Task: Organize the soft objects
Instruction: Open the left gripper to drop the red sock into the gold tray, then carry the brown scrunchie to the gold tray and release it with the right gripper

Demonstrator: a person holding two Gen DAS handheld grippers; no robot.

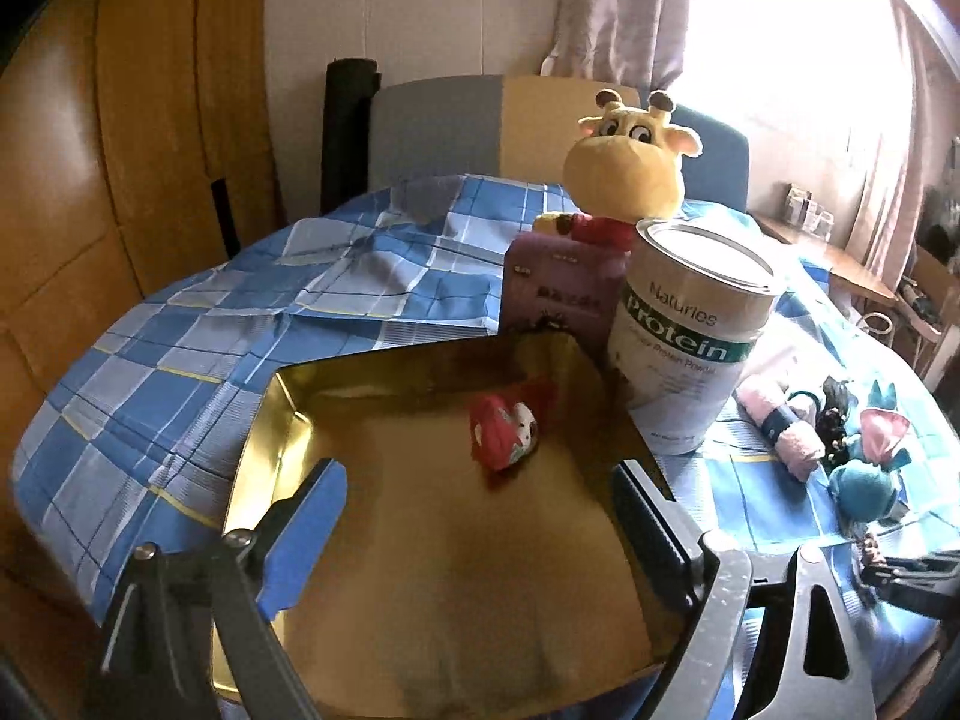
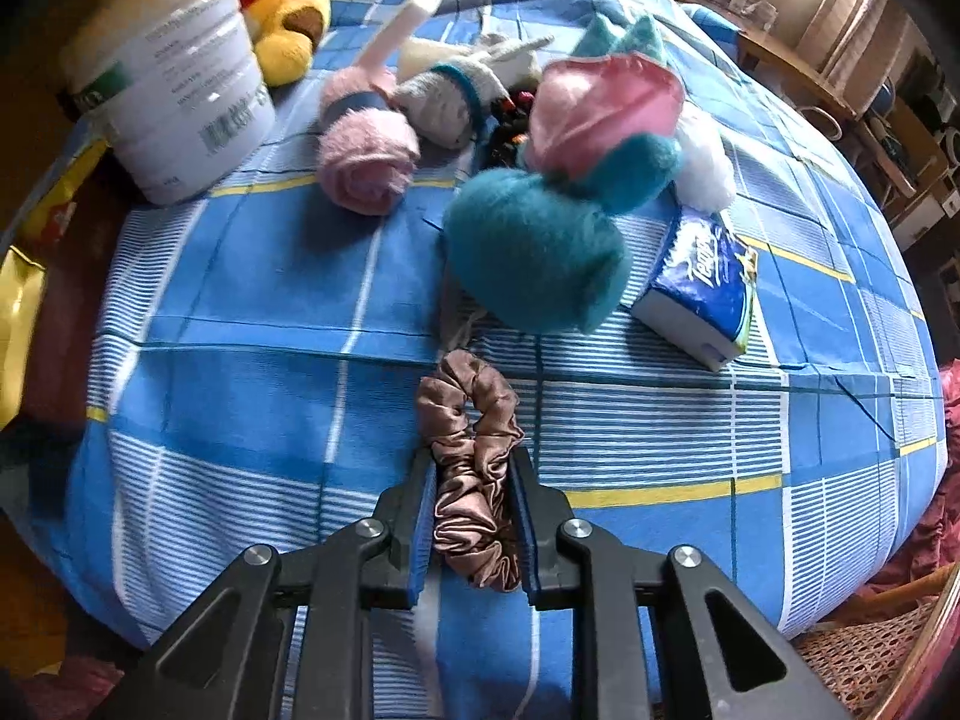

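Note:
My left gripper (image 1: pixel 480 480) is open and empty over a gold tray (image 1: pixel 264 420). A small red plush (image 1: pixel 504 429) lies in the tray, ahead of the fingers. My right gripper (image 2: pixel 474 468) is shut on a brown satin scrunchie (image 2: pixel 474 450), just above the blue checked cloth (image 2: pixel 240 360). Beyond it lie a teal and pink plush (image 2: pixel 540 240), a rolled pink fuzzy sock (image 2: pixel 366 162) and a rolled white sock (image 2: pixel 444 96). The teal plush (image 1: pixel 864 480) and pink sock (image 1: pixel 780 432) also show in the left wrist view, right of the tray.
A white protein tin (image 1: pixel 690 330) stands at the tray's far right corner, with a pink box (image 1: pixel 558 294) and a yellow giraffe plush (image 1: pixel 630 162) behind. A blue tissue pack (image 2: pixel 702 288) lies right of the teal plush. A yellow bear plush (image 2: pixel 282 6) sits behind the tin (image 2: pixel 174 90).

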